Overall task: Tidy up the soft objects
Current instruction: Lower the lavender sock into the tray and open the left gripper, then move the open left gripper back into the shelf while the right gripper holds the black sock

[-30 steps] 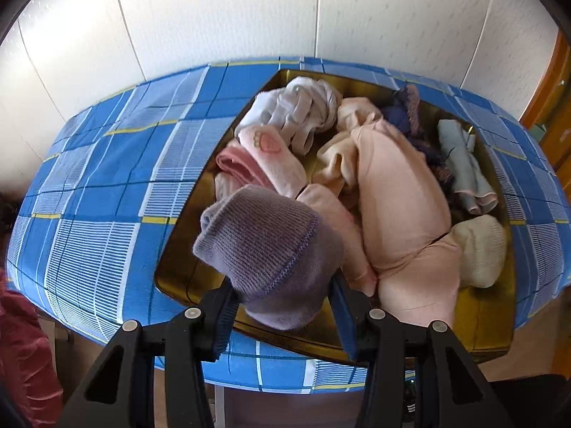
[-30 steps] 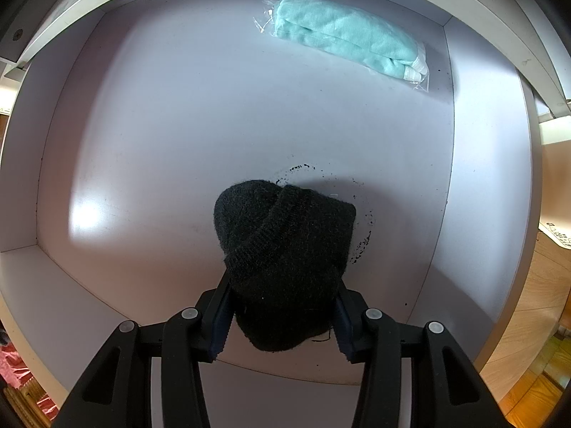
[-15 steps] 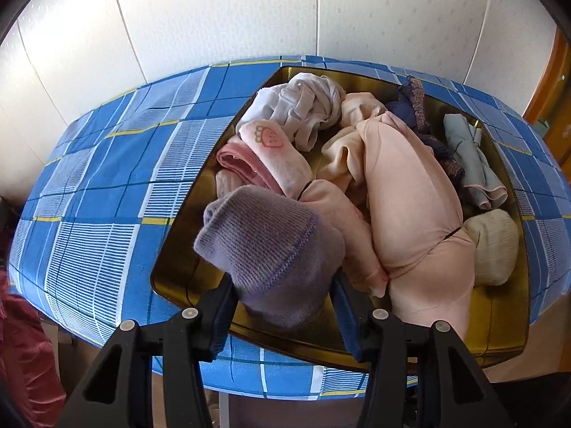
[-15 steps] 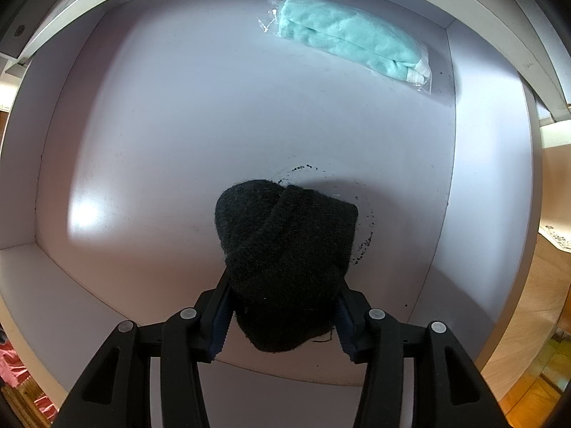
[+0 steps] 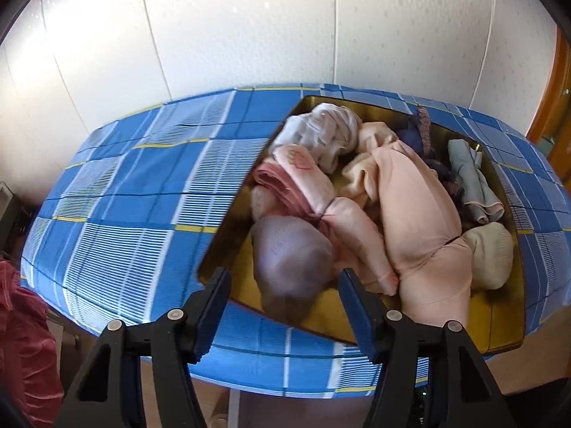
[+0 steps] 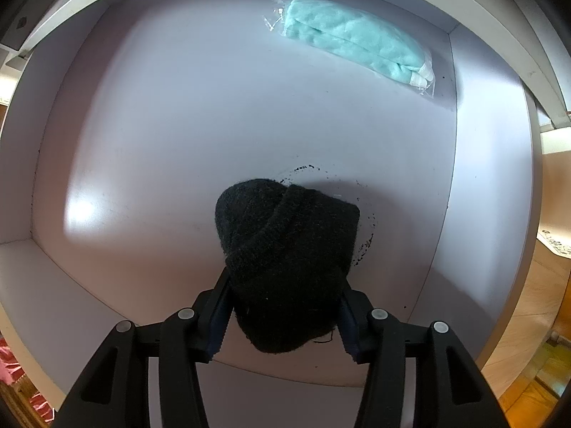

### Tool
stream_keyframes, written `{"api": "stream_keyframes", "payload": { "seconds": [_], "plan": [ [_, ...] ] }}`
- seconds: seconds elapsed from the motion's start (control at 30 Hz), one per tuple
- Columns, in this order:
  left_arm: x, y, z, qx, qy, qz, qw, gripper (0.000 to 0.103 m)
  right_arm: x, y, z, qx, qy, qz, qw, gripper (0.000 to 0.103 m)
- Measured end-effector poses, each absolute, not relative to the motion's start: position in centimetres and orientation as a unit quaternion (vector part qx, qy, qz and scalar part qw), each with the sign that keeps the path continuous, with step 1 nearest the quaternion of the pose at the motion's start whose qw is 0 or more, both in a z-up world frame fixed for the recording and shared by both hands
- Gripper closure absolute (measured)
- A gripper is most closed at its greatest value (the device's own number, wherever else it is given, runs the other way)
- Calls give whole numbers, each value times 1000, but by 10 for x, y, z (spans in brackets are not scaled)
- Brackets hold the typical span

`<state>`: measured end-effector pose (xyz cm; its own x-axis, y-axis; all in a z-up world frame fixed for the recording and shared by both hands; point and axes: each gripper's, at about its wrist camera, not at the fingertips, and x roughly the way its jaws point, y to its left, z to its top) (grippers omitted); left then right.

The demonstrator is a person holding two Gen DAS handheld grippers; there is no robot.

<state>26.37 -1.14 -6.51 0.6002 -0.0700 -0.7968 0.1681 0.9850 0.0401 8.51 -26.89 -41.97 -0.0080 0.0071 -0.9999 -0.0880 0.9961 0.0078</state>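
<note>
In the left wrist view a gold tray (image 5: 228, 246) on a blue plaid table holds a heap of soft clothes: pink garments (image 5: 417, 214), white cloth (image 5: 321, 132), grey cloth (image 5: 471, 178), a cream bundle (image 5: 489, 253). A blurred purple-grey knit hat (image 5: 289, 264) lies in the tray's near corner. My left gripper (image 5: 283, 287) is open, with the hat between and beyond its fingertips. In the right wrist view my right gripper (image 6: 283, 285) is shut on a black knit hat (image 6: 289, 249) over a white shelf (image 6: 178, 125).
A bagged mint-green cloth (image 6: 357, 39) lies at the shelf's back right. The shelf has side walls left and right. The blue plaid tablecloth (image 5: 125, 207) spreads left of the tray. A white wall stands behind the table. Red fabric (image 5: 25, 349) shows at the lower left.
My left gripper has opened and let go of the purple-grey hat, which has dropped into the tray's near corner. The right gripper with the black hat has barely moved.
</note>
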Motion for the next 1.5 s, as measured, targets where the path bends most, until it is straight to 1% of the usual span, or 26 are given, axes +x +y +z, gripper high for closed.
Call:
{"api": "stream_keyframes", "payload": {
  "seconds": [0.1,0.2,0.23,0.3,0.4,0.57,0.77,0.97,1.0,1.13,1.27,1.43,1.5],
  "plan": [
    [255,-2,-64,45,434,-66,898,44,84,-265,-421,-35,709,35,704,49],
    [237,9,-66,13,418,-80,905,44,84,-262,-422,-39,709,35,703,49],
    [231,13,-68,5,413,-83,907,43,84,-261,-422,-40,709,35,703,49],
    [216,21,-74,-12,405,-80,910,38,83,-260,-424,-41,709,35,703,49],
    [195,34,-89,-27,406,-70,911,36,83,-259,-424,-42,709,35,703,49],
    [169,44,-136,-42,464,-69,882,34,82,-255,-426,-44,709,33,703,49],
    [141,46,-204,-97,553,-55,825,34,83,-253,-427,-47,711,29,701,50],
    [118,48,-246,-104,611,-23,784,34,82,-249,-428,-46,711,28,701,51],
    [117,50,-250,-110,617,-15,779,32,82,-249,-428,-46,711,28,701,51],
    [110,66,-261,-154,636,25,755,30,84,-248,-428,-43,711,27,701,54],
    [103,75,-271,-199,652,40,731,29,87,-252,-425,-38,712,28,701,55],
    [97,80,-279,-222,661,50,715,32,91,-258,-421,-16,713,26,700,59],
    [96,84,-283,-234,663,51,710,34,92,-262,-419,-5,715,26,699,60]
  ]
}}
